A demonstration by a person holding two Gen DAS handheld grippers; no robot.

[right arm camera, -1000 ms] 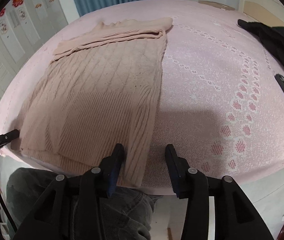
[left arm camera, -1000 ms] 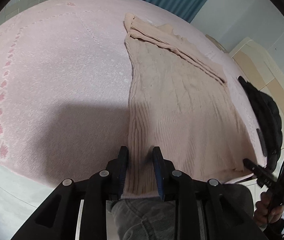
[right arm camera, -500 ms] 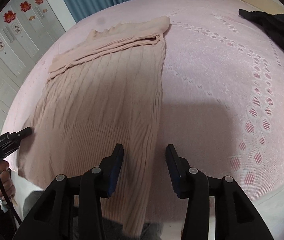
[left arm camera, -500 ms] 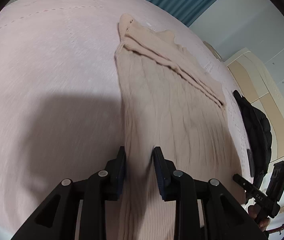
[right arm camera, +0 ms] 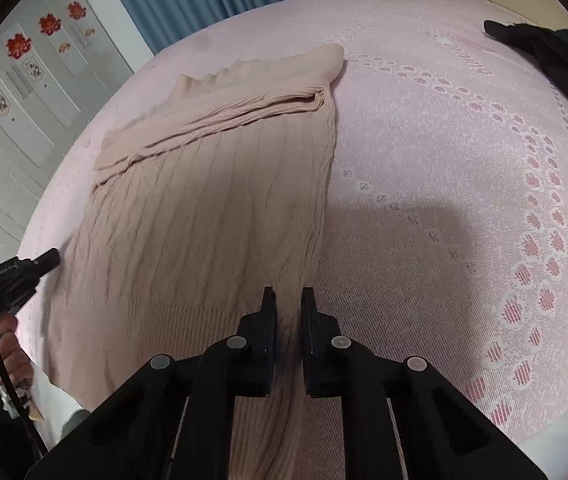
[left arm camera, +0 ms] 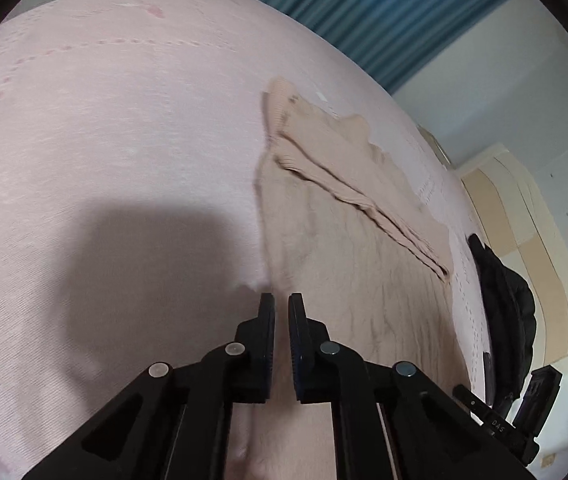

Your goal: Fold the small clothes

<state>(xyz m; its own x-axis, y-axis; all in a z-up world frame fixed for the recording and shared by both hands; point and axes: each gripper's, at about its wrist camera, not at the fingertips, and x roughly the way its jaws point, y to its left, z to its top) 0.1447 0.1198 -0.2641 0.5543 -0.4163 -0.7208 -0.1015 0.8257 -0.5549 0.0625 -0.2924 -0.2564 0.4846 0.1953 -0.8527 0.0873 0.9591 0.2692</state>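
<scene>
While both tools sit at the sweater's near hem, the beige knit sweater (right arm camera: 212, 208) lies flat on the pink bedspread (right arm camera: 443, 160), sleeves folded across its far end, collar toward 12 o'clock.

Left wrist view: left gripper (left arm camera: 282, 308) pinched on the garment's left edge; jaws nearly together w/ knit cloth running between them, so it's clamped on the sweater (left arm camera: 355, 264). Rest of the garment stretches off from the tips toward 1–2 o'clock. Bedspread (left arm camera: 104, 140) bare at 9–11 o'clock, w/ a dark shadow just left of the tips.

Right wrist view: right gripper (right arm camera: 287, 300) has its jaws closing on the garment's right edge; fabric is bunched dark between the pads, gripped. Body of the sweater spreads from the tips toward 10–12 o'clock; bedspread's red flower pattern at 3–4 o'clock.

Left gripper (right arm camera: 24, 272) also shows at 9 o'clock in that view, at the sweater's opposite edge, w/ a hand (right arm camera: 4, 356) below it. Black jacket (left arm camera: 503, 300) lies at 3 o'clock in left view, apart from the sweater.
</scene>
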